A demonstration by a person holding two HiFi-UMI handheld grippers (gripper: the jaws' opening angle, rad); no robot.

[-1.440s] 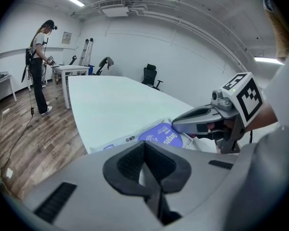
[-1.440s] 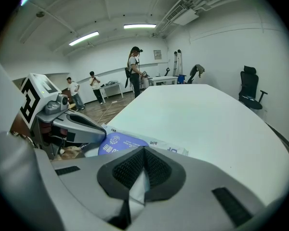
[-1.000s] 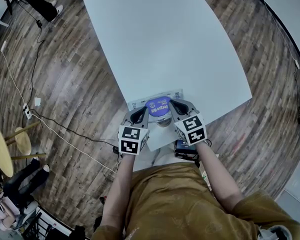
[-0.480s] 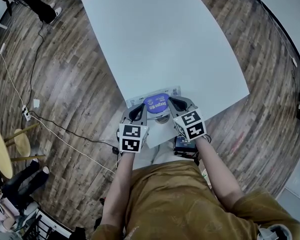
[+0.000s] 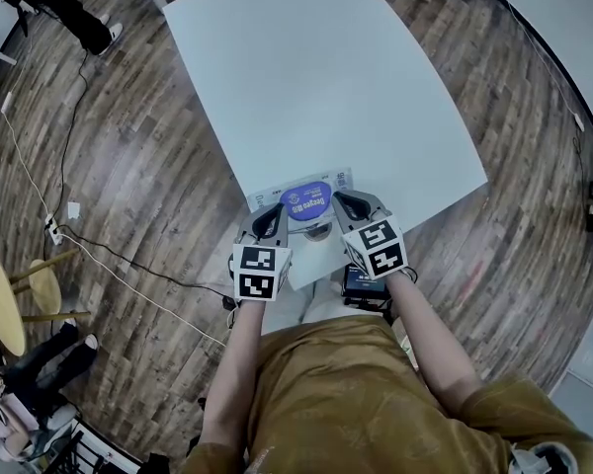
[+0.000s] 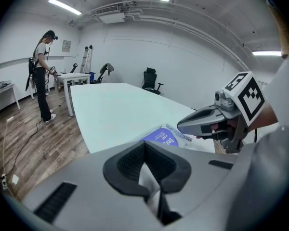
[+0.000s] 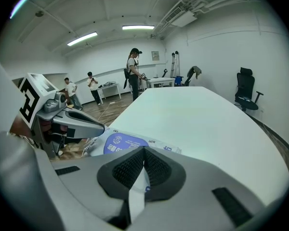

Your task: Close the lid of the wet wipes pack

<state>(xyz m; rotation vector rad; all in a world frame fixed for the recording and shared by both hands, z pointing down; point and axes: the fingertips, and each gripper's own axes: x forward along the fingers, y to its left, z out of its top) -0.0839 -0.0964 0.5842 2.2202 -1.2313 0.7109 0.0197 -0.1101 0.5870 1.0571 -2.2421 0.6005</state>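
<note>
The wet wipes pack (image 5: pixel 309 200) lies at the near edge of the white table (image 5: pixel 326 87); it is white with an oval blue label. A small grey round part shows just in front of the label. My left gripper (image 5: pixel 275 215) sits at the pack's left side and my right gripper (image 5: pixel 346 205) at its right, both shut with tips pointing inward at it. In the left gripper view the pack (image 6: pixel 166 137) lies just beyond the shut jaws (image 6: pixel 144 148), with the right gripper (image 6: pixel 183 125) above it. In the right gripper view the pack (image 7: pixel 118 143) lies under the jaws (image 7: pixel 144 153). Whether either touches the pack is unclear.
The table (image 6: pixel 111 109) stretches far ahead, bare. A person (image 6: pixel 41 71) stands by a desk, others (image 7: pixel 133 73) at the back. Office chairs (image 6: pixel 149 78) (image 7: pixel 248 93) stand beyond the table. Cables (image 5: pixel 109 255) run over the wooden floor at the left.
The pack and both grippers sit slightly higher in the head view, which has shifted as a whole. The grey round part in front of the label looks smaller.
</note>
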